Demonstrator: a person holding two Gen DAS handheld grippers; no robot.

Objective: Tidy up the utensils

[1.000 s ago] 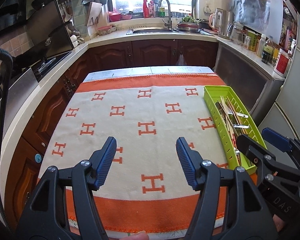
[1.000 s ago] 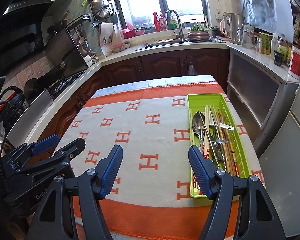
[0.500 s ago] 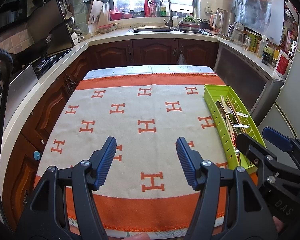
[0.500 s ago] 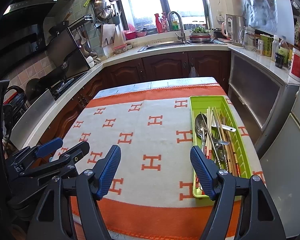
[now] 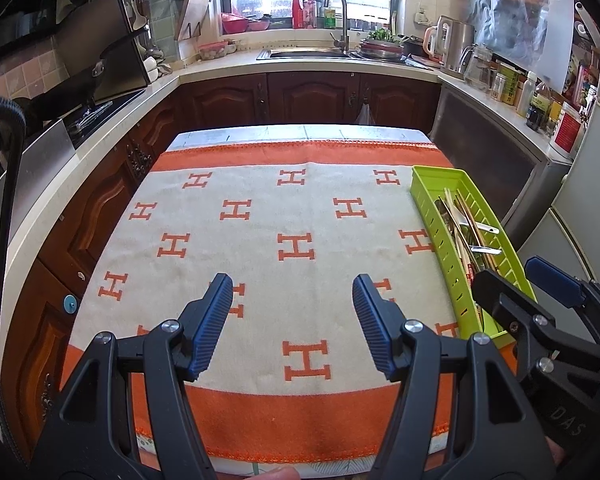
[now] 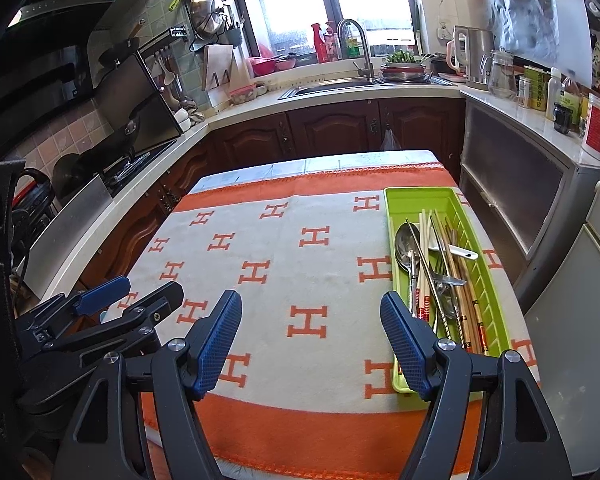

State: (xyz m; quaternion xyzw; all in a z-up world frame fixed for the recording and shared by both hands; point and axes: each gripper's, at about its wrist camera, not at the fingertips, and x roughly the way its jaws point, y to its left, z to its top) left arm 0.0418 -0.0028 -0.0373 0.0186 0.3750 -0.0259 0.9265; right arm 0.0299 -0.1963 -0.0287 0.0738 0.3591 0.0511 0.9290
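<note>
From the left wrist, the left gripper [image 5: 292, 320] hangs released over an H-patterned cloth [image 5: 260, 216]; "DAS" shows on the right gripper [image 5: 540, 300], which hides the green tray's [image 5: 432, 184] near end. From the right wrist, the right gripper [image 6: 312, 336] gapes empty; spoons and chopsticks [image 6: 440, 272] lie in the tray, their printing unreadable.

Wide open run of cream-and-orange H-patterned cloth [image 5: 296, 208] ahead of both my hands, nothing on it across the middle; only the long lime-green slotted plastic tray [image 6: 496, 280] of spoons and chopsticks blocks the right edge
</note>
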